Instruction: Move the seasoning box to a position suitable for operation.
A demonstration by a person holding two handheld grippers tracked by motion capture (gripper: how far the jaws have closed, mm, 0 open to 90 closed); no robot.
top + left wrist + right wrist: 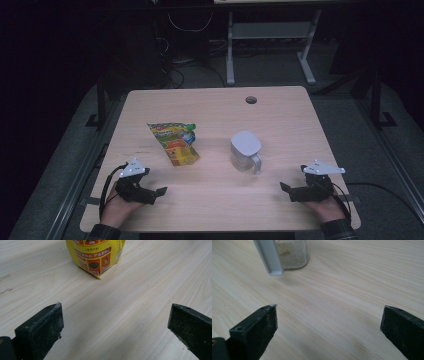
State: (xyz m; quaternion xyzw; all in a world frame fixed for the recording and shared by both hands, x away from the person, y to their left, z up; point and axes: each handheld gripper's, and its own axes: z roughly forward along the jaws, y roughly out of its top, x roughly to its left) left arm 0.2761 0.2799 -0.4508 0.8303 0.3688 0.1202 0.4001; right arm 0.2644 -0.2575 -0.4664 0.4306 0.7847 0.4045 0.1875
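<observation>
A yellow and green snack bag (175,143) lies flat on the wooden table, left of centre. To its right stands a clear jug (245,151) with a grey lid and a handle. My left gripper (159,192) rests near the table's front left edge, open and empty, its tips toward the bag. The bag's lower end (96,256) lies ahead of the left gripper (115,322) in the left gripper view. My right gripper (286,188) sits at the front right, open and empty. In the right gripper view the jug (292,253) and its handle (270,257) stand beyond my right gripper (329,323).
A round cable hole (251,100) is cut near the table's far edge (215,89). Behind the table stand a white desk frame (270,45) and cables on a dark floor. Bare wood lies between the two grippers at the front.
</observation>
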